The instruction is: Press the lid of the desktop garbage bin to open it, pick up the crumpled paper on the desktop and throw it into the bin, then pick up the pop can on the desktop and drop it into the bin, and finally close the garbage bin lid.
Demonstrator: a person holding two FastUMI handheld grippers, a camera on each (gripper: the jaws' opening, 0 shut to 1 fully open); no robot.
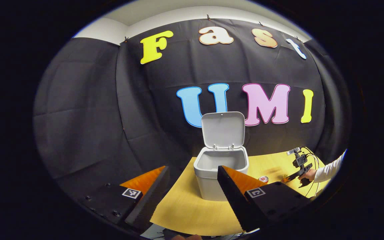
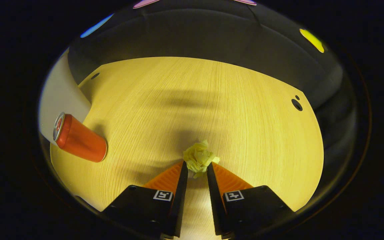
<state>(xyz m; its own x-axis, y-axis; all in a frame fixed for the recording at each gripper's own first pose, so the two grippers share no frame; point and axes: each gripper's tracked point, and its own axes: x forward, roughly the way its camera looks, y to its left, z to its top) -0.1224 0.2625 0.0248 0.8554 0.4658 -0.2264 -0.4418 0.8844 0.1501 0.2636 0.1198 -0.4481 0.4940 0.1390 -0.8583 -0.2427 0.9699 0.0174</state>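
Right tool [image 2: 197, 166]: fingers closed onto crumpled paper [image 2: 198, 158] on counter [image 2: 212, 100]; pop can [image 2: 80, 138] at 9 o'clock. Left tool [image 1: 192, 180]: wide apart, empty; bin [image 1: 220, 166] lid [image 1: 223, 129] up.

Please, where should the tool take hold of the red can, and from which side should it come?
Probably across the round body of the red can, near its middle, coming from above. In the right gripper view it stands upright on the table, silver top up, so the fingers can close on two opposite sides. The bin wall seems close beside it.
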